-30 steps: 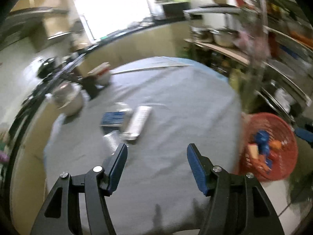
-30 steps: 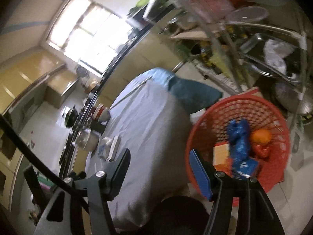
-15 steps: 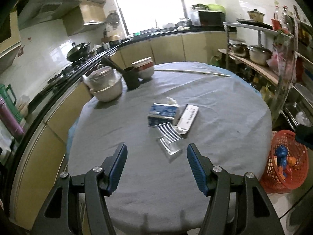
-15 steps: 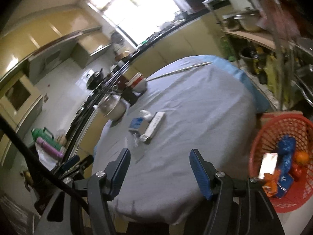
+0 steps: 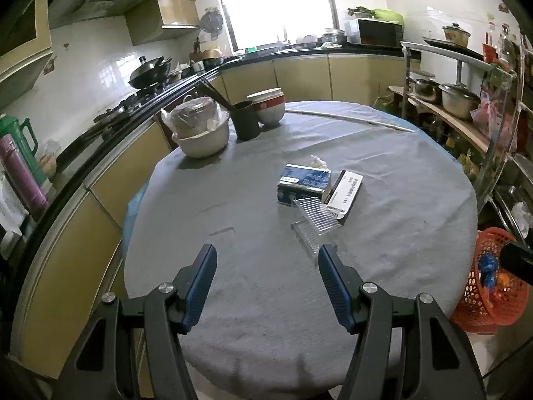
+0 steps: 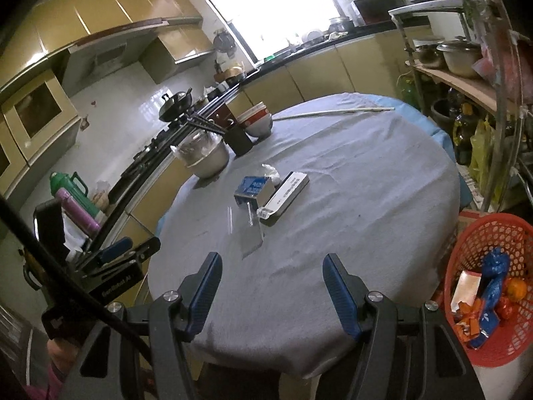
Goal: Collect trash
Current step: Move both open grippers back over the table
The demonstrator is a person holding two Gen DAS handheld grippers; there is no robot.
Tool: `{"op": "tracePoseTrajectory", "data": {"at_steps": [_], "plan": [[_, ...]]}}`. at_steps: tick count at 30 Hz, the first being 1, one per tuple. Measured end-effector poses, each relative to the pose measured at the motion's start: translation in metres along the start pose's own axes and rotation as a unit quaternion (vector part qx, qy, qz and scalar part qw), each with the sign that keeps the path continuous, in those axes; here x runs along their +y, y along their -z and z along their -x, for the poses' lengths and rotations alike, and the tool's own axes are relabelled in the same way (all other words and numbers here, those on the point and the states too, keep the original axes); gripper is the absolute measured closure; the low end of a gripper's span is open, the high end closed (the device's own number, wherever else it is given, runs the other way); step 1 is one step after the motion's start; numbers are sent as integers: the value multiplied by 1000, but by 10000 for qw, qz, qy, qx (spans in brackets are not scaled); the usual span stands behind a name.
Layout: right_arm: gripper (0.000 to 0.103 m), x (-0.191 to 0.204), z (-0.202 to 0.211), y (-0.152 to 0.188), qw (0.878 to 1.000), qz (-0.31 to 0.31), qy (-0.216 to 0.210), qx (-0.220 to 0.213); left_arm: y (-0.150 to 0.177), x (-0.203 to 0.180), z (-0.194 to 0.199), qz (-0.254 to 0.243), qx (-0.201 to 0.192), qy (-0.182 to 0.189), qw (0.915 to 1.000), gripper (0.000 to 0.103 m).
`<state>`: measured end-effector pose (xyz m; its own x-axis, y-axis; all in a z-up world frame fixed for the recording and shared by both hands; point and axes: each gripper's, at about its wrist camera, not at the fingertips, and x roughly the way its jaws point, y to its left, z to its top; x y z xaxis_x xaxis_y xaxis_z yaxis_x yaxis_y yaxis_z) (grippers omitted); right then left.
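Note:
On the round grey-clothed table lie a blue box, a white box, a clear plastic tray and a crumpled white tissue. They also show in the right wrist view: blue box, white box, clear tray. My left gripper is open and empty over the near edge. My right gripper is open and empty, also at the near edge. A red basket with wrappers stands on the floor at the right.
A covered pot, a dark cup with chopsticks and stacked bowls stand at the table's far left. A long stick lies at the back. Shelves with pots stand right; a counter runs left.
Both grippers have pulled back and swung from the basket side towards the table; the trash items now lie centred ahead. Both stay open and empty.

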<state>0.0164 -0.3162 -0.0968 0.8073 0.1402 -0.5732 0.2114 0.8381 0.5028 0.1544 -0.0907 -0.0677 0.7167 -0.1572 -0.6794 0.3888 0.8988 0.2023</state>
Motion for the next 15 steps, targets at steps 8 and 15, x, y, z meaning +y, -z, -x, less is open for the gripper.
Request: {"op": "tracePoseTrajectory", "data": {"at_steps": [8,15], "plan": [[36,14,-13,-2,9997,222,18,101,2,7,-8,81,71,-26,9999,39],[36,20,-28,-6,9990,391,209,83,3,14,-17,146,152,-4,9998,39]]}}
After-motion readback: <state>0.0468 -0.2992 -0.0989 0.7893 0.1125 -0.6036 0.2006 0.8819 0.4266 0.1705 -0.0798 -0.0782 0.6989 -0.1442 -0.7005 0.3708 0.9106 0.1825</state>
